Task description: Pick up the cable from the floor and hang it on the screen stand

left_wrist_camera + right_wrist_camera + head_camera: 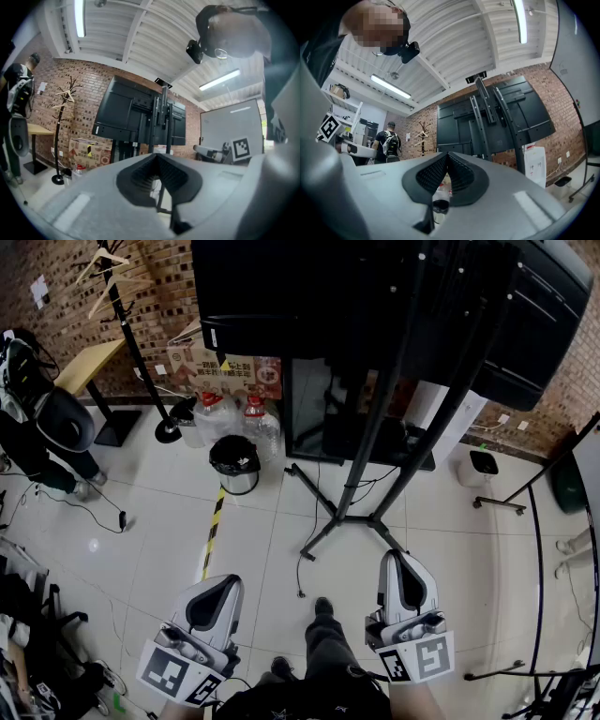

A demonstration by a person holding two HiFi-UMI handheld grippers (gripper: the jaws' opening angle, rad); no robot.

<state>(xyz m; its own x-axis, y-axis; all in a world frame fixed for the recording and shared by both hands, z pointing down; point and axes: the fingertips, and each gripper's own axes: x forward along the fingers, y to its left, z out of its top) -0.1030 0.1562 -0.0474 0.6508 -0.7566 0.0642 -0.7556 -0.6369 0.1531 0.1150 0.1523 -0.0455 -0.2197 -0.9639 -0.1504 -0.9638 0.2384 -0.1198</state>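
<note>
1. Head view: the cable lies on the floor at lower centre. It runs up-frame to the foot of the stand, between the left gripper and the right gripper. Its loose end looks slightly nearer the left.
2. Left gripper view: the left gripper is closed and empty, facing the stand; no cable shows.
3. Right gripper view: the right gripper is closed and empty, facing the stand; no cable shows, so either gripper probably has to dip.

Brick wall, pale tiled floor — coat rack, strip lights
</note>
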